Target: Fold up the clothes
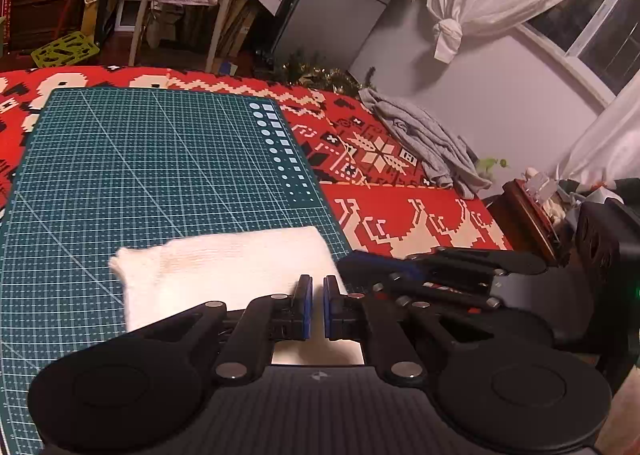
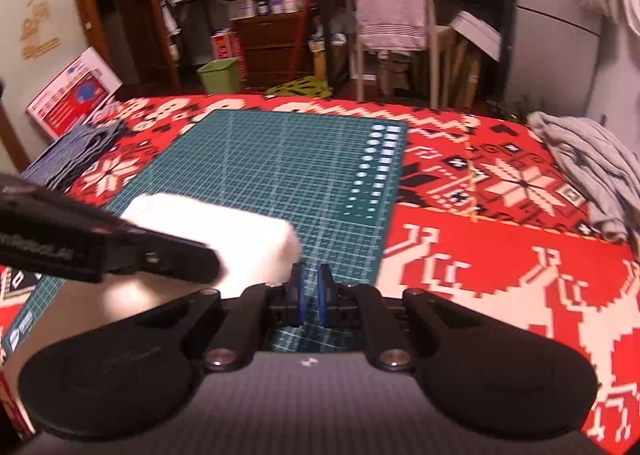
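Observation:
A white cloth (image 1: pixel 224 275) lies folded into a thick rectangle on the near part of the green cutting mat (image 1: pixel 140 167). My left gripper (image 1: pixel 318 307) sits over the cloth's near right corner, its blue pads drawn together to a narrow slit with white showing behind it. In the right wrist view that gripper (image 2: pixel 212 267) reaches in from the left, over the near edge of the white cloth (image 2: pixel 224 235). My right gripper (image 2: pixel 310 301) is just right of the cloth above the mat (image 2: pixel 288 167), pads nearly touching with nothing between them. It also shows as a dark body (image 1: pixel 440 267) beside the left one.
A crumpled grey garment (image 2: pixel 592 167) lies on the red patterned blanket (image 2: pixel 480 255) at the far right. A folded blue-grey stack (image 2: pixel 68 159) rests at the left edge. Beyond the far edge are a chair with a towel (image 2: pixel 390 15), shelves and clutter.

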Action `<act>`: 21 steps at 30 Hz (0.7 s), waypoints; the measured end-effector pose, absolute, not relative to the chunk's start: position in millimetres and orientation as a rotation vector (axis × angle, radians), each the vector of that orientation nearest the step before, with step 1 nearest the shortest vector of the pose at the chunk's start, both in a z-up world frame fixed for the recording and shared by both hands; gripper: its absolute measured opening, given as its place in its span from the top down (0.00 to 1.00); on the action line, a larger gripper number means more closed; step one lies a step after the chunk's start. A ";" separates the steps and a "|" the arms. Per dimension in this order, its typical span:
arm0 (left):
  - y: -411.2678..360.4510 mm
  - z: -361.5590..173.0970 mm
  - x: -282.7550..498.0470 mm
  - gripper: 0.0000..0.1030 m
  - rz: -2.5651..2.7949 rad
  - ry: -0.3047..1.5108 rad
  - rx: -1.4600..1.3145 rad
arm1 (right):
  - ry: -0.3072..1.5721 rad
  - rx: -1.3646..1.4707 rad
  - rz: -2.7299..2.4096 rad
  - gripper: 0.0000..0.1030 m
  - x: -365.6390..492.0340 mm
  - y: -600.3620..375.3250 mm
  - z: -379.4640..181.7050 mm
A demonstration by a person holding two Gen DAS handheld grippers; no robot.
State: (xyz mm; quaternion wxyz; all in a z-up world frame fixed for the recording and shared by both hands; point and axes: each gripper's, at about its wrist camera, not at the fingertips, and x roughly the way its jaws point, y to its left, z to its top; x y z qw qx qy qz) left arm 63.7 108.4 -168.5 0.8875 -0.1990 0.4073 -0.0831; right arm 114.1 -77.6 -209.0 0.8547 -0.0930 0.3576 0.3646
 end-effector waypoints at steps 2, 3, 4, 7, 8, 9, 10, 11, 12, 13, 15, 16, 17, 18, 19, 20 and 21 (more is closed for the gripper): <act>106.0 -168.4 64.3 0.95 -0.173 0.849 -0.404 | 0.737 -0.226 0.790 0.95 107.0 -77.8 -208.6; 105.3 -168.2 64.2 0.95 -0.173 0.850 -0.401 | 0.732 -0.239 0.802 0.95 103.3 -78.3 -208.2; 105.0 -168.2 63.9 0.95 -0.173 0.852 -0.401 | 0.729 -0.244 0.814 0.95 99.7 -79.4 -208.0; 104.8 -168.4 64.1 0.95 -0.176 0.855 -0.403 | 0.719 -0.246 0.817 0.95 101.4 -80.2 -209.2; 104.9 -168.5 64.5 0.95 -0.175 0.855 -0.405 | 0.715 -0.245 0.811 0.95 104.5 -79.8 -209.9; 105.1 -168.6 65.0 0.95 -0.173 0.855 -0.410 | 0.705 -0.241 0.806 0.95 109.7 -77.9 -210.7; 105.4 -168.6 65.6 0.95 -0.170 0.855 -0.415 | 0.706 -0.247 0.809 0.95 114.1 -75.1 -213.0; 105.7 -168.3 65.9 0.95 -0.168 0.855 -0.419 | 0.710 -0.256 0.813 0.95 118.3 -72.2 -215.6; 105.7 -168.2 66.2 0.95 -0.165 0.856 -0.420 | 0.709 -0.266 0.825 0.95 116.6 -71.4 -216.1; 105.3 -168.3 66.4 0.95 -0.163 0.857 -0.421 | 0.708 -0.276 0.838 1.00 113.8 -70.9 -216.1; 104.6 -168.5 66.0 0.95 -0.160 0.858 -0.418 | 0.707 -0.291 0.859 1.00 107.1 -71.7 -215.4; 104.4 -168.6 66.0 0.95 -0.160 0.859 -0.419 | 0.706 -0.296 0.866 1.00 103.0 -73.2 -214.5; 104.3 -168.8 66.1 0.95 -0.160 0.859 -0.420 | 0.708 -0.292 0.867 1.00 101.3 -75.3 -214.5; 104.2 -169.0 66.2 0.95 -0.160 0.860 -0.421 | 0.709 -0.286 0.868 1.00 100.2 -77.4 -214.8; 104.2 -168.8 66.1 0.95 -0.160 0.860 -0.421 | 0.711 -0.281 0.869 1.00 99.0 -79.6 -215.0; 103.8 -168.4 65.8 0.95 -0.161 0.861 -0.420 | 0.713 -0.275 0.869 0.99 97.8 -81.8 -215.3; 103.2 -168.0 65.4 0.95 -0.162 0.861 -0.418 | 0.714 -0.270 0.870 0.99 96.6 -83.9 -215.5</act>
